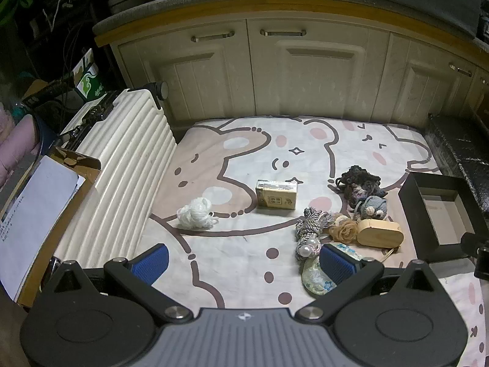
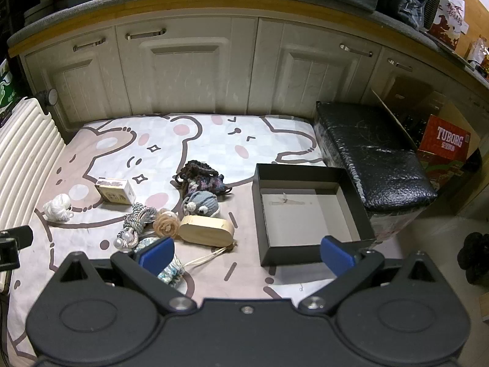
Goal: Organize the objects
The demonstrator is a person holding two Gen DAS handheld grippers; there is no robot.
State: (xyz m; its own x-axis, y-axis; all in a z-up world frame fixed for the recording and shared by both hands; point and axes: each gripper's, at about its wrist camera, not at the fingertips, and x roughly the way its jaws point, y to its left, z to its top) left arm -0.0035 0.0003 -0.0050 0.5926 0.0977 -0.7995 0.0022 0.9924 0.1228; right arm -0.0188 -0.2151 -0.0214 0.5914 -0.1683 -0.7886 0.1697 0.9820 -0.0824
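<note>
Small objects lie on a cartoon-bear mat point(image 1: 244, 159): a white yarn ball point(image 1: 196, 214), a tan card box point(image 1: 276, 198), a grey-white rope bundle with pearls point(image 1: 309, 229), a beige fabric flower point(image 1: 343, 231), an oval wooden case point(image 1: 379, 232), a grey knitted toy point(image 1: 373, 207), a dark crochet pouch point(image 1: 359, 183) and a floral pouch point(image 1: 314, 275). An open black box point(image 2: 308, 208) stands to their right, with nothing in it. My left gripper point(image 1: 243, 261) is open above the mat's near part. My right gripper point(image 2: 247, 252) is open, near the box's front edge.
A ribbed white suitcase point(image 1: 122, 177) lies along the mat's left side. Cream cabinet doors point(image 2: 189, 67) close off the back. A black padded bench point(image 2: 369, 153) and a red Tuborg carton point(image 2: 446, 143) stand at the right.
</note>
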